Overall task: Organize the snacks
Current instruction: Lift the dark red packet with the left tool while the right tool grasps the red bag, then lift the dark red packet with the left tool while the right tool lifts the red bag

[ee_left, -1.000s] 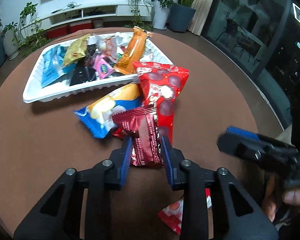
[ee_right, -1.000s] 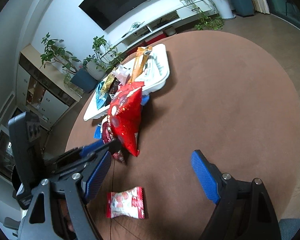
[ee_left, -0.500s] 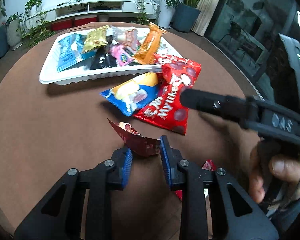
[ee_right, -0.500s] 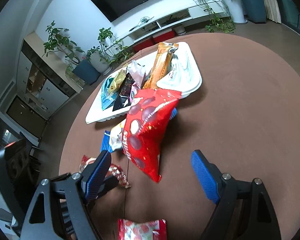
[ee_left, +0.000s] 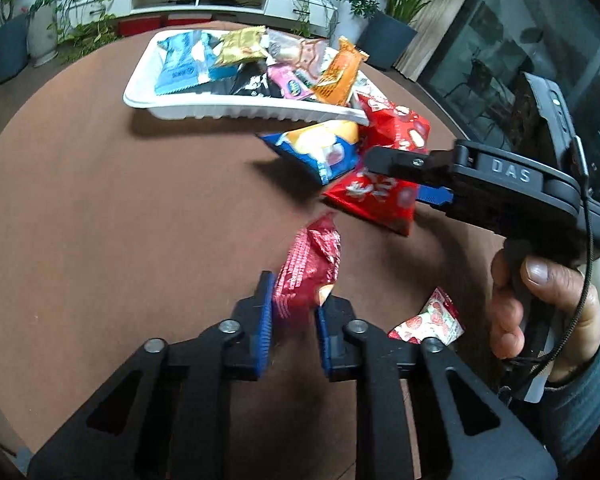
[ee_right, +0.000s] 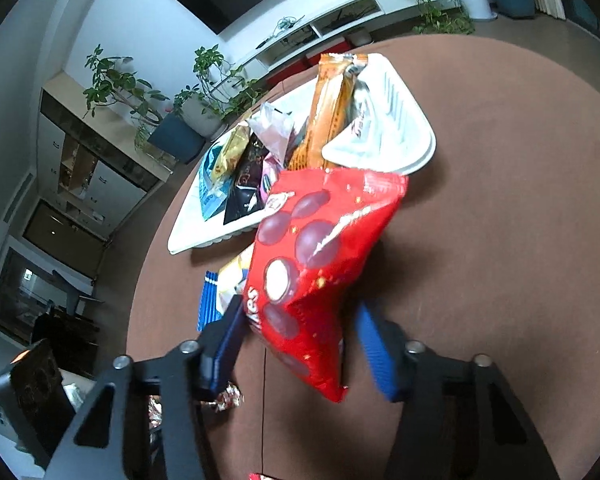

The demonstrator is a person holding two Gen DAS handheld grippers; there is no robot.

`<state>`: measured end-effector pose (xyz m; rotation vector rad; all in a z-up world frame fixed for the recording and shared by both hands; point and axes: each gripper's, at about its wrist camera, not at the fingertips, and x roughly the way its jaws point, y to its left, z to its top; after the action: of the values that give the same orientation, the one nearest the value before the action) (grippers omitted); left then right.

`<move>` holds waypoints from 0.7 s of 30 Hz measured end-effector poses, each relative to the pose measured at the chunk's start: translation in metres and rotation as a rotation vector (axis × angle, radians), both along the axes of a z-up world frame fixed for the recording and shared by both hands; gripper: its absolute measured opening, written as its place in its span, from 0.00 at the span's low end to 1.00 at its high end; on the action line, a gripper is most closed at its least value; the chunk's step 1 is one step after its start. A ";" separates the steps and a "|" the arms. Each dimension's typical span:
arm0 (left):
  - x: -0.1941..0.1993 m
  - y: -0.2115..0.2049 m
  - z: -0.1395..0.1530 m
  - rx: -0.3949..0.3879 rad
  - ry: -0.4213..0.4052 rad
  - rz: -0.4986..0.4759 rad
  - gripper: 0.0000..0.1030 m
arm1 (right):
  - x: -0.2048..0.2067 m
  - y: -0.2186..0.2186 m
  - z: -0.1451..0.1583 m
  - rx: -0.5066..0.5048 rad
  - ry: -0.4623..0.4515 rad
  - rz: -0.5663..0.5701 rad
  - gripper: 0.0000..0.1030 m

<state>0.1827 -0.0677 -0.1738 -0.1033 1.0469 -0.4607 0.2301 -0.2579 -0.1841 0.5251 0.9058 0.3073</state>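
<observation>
crimson packet (ee_left: pixel 309 268) clamped between left fingers (ee_left: pixel 265 316)

White tray (ee_left: pixel 236 110) heaped with wrapped snacks. Beside it: blue-yellow packet (ee_left: pixel 320 148) and red candy bag (ee_right: pixel 308 264). Dark-red foil packet (ee_left: pixel 308 264) raised; strawberry-print packet (ee_left: pixel 430 320) flat.

right tool (ee_left: pixel 432 176): "das" on body | red bag (ee_right: pixel 308 276): possibly "…kes", partly hidden

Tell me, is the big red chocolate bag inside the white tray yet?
Out. The big red bag lies on the brown table with one end against the tray, between the right gripper's fingers.
</observation>
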 end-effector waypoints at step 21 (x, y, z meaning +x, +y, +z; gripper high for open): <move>-0.001 -0.014 -0.003 0.104 -0.003 -0.032 0.16 | -0.040 -0.012 0.008 0.003 -0.036 -0.009 0.29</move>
<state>0.1816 -0.0821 -0.1768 0.0062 1.0689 -0.4340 0.1897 -0.2700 -0.1758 0.5245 0.8680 0.3087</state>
